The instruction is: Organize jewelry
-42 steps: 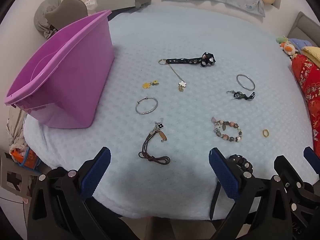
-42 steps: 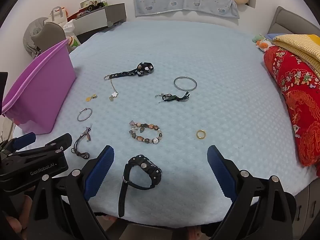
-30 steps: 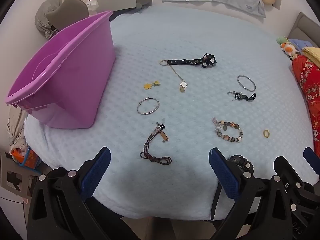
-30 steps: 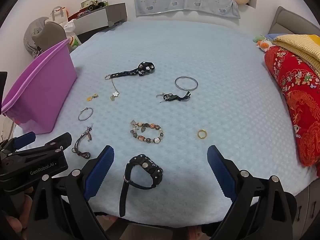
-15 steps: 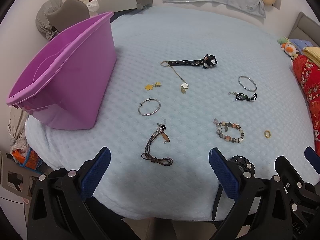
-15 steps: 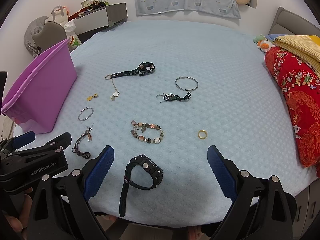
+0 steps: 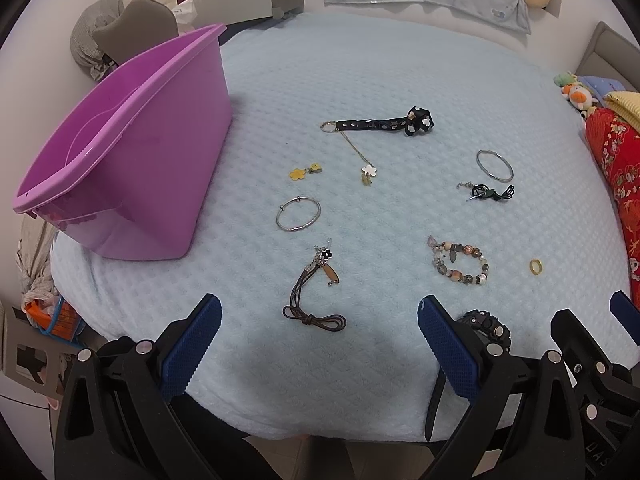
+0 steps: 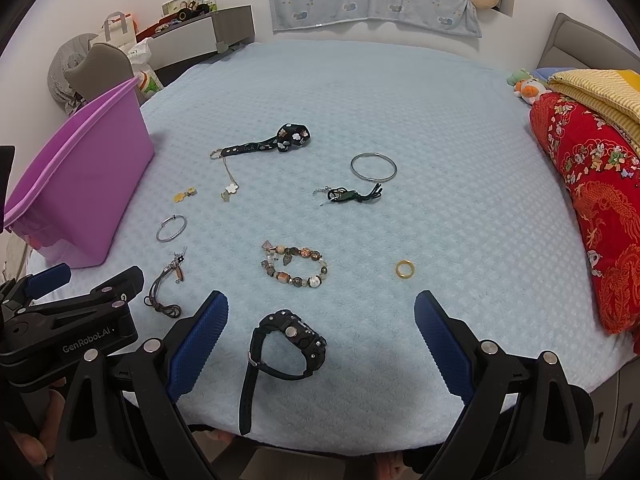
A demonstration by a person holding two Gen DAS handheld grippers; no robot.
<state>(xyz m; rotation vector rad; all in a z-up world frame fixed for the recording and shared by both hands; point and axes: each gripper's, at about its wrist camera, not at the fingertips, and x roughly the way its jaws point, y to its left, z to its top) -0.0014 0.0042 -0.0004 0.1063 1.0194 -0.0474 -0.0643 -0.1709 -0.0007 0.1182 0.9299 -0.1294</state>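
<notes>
Blue-padded and spread wide, the right claw (image 8: pixel 320 328) hangs empty over the near edge of the bed (image 8: pixel 440 120), and the left claw (image 7: pixel 318 330) beside it is just as open, gripping nothing. Nothing has gone in yet, so this looks like the very start: every piece lies loose on the pale blue quilt. Nearest, between the right claw's pads, sits the black watch (image 8: pixel 286 344), strap trailing toward six o'clock; that reads as the likely first pick, calling for a short drop and a squeeze on the thick case. From the left wrist view, the brown cord necklace (image 7: pixel 314 300) lies dead ahead at twelve o'clock, thin and floppy, so it will want a low pinch. Further out, the beaded bracelet (image 8: pixel 294 266) rests centre, the gold ring (image 8: pixel 405 269) off at two o'clock, small and easy to miss. Beyond those, the small silver bangle (image 7: pixel 298 214), the yellow flower charm (image 7: pixel 304 172), the green tassel piece (image 8: pixel 348 196) and the large silver bangle (image 8: pixel 373 167). Farthest, the black floral strap (image 8: pixel 266 142) with its chain. The purple bin (image 7: pixel 120 152) waits at ten o'clock, looking empty, the probable destination. Readable writing: "GenRobot.AI" on the left gripper body in the right wrist view.
</notes>
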